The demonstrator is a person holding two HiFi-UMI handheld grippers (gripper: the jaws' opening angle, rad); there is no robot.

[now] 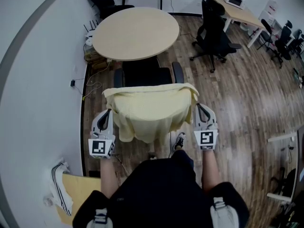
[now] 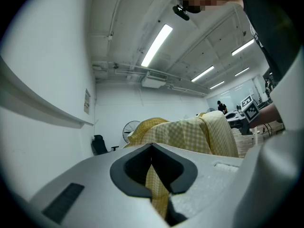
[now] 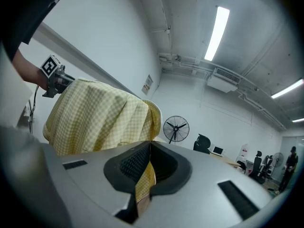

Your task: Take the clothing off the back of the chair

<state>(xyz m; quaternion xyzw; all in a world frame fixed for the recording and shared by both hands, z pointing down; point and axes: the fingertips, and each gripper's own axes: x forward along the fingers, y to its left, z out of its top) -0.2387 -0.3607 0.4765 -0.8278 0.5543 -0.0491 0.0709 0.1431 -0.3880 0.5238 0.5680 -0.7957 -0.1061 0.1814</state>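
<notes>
Clothing (image 1: 145, 110): pale yellow check, spread over the back of the chair (image 1: 142, 75) and hanging down on the near side, toward the person; round table (image 1: 135, 32) beyond.

At left, pinched at its edge by the left gripper (image 1: 109, 113). Seen along that gripper's own jaws: closed tight on a thin fold of the yellow check, nothing else between them.

In the middle, draped across the top of the chair back, with a slight sag between the two holds and the lower part hanging loose. Cannot tell whether any of it is caught on the chair behind.

At right, pinched the same way by the right gripper (image 1: 199, 107), jaws likewise closed on a narrow fold of the same clothing. Held level with the left one, one at each side of the chair back.

Looks like the lift-off step: both sides gripped, clothing not yet clear of the chair. Calls next for raising both hands together and evenly, high enough to carry the far edge over the top of the back, then drawing toward the person, with neither pinch loosened.
</notes>
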